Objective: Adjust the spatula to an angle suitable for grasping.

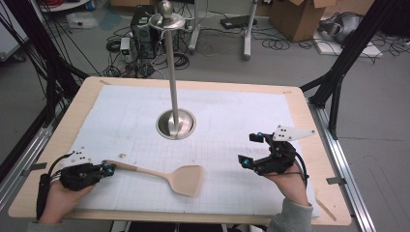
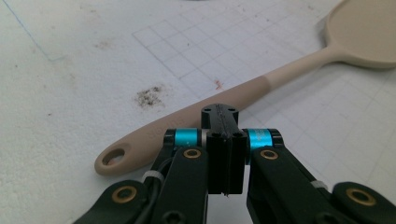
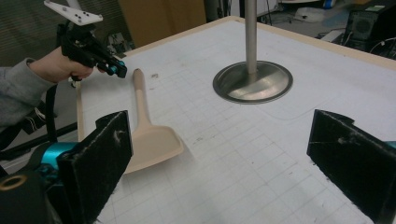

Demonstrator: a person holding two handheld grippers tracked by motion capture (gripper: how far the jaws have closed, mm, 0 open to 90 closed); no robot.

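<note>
Spatula (image 1: 167, 175): beige, paler toward blade. Mat (image 1: 232, 130): white, faint grey grid, dark smudges. Counter (image 1: 316, 145): light wood edge. Stand (image 1: 175, 123): silver metal. Left tongs (image 2: 224, 140), right tongs (image 1: 251, 149): black, cyan bands, brass rivets. Sleeve (image 1: 292, 216): grey.

The spatula (image 1: 167, 174) lies on the table (image 1: 309, 116), seemingly nearer than the stand (image 1: 175, 123).

Cardboard box (image 1: 300, 17) — floor cables (image 1: 275, 43) — beyond the table (image 1: 309, 121).

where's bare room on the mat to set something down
Free: the mat left of the stand's base, and the stretch between spatula and right gripper. Crowded: the near left, where the left gripper sits at the spatula's handle.
</note>
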